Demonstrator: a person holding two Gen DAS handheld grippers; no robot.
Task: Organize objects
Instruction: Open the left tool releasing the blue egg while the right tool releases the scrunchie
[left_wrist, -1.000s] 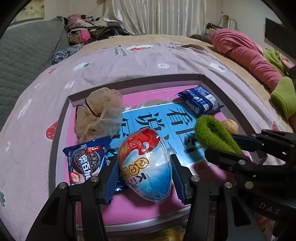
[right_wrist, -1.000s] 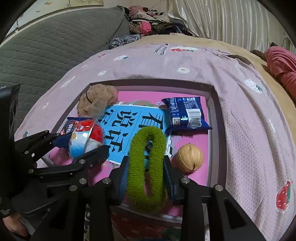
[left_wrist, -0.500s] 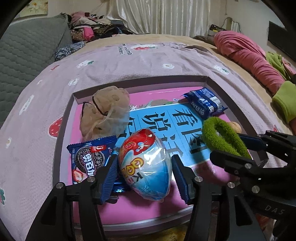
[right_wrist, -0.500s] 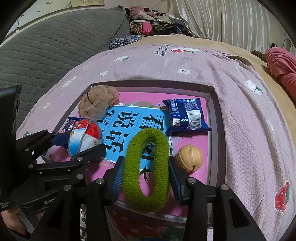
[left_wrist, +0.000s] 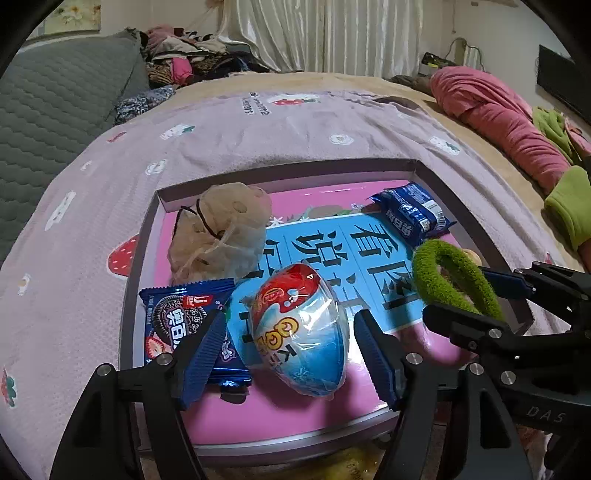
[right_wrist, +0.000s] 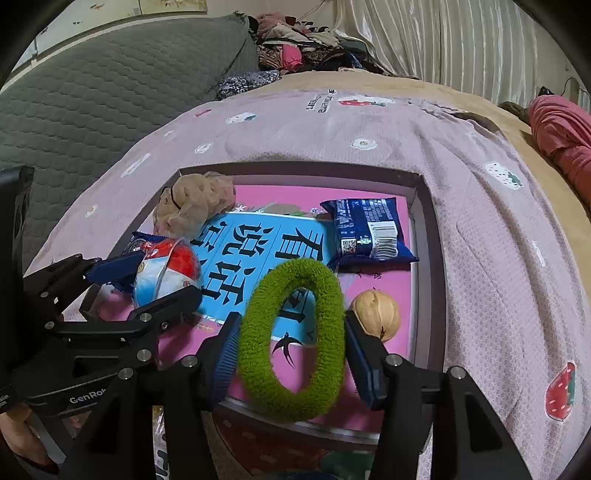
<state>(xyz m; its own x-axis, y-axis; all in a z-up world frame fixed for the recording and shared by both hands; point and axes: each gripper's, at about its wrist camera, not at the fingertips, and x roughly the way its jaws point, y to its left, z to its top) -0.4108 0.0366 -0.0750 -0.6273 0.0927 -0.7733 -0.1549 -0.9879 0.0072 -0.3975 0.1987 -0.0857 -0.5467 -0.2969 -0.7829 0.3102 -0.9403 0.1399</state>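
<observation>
A shallow tray (left_wrist: 140, 236) with a pink floor lies on a bed covered by a lilac blanket (left_wrist: 295, 133). The left claw (left_wrist: 291, 347) is opening over the near edge of the tray; a plastic-wrapped toy egg (left_wrist: 299, 328), red on top and blue below, sits between its blue pads with a gap on each side, resting on the tray floor. Just left of the egg lies a blue cookie packet (left_wrist: 181, 321), partly under the left pad. Behind that sits a beige mesh pouch (left_wrist: 221, 236) in the far left corner, and a second blue snack packet (right_wrist: 369, 232) lies in the far right part. The right claw (right_wrist: 291, 350) is also opening, with a fuzzy green hair tie (right_wrist: 291, 339) standing between its pads, which look to be at or just off its sides. A walnut (right_wrist: 376, 314) rests just right of it. A blue printed sheet (right_wrist: 243, 251) covers the tray's middle.
</observation>
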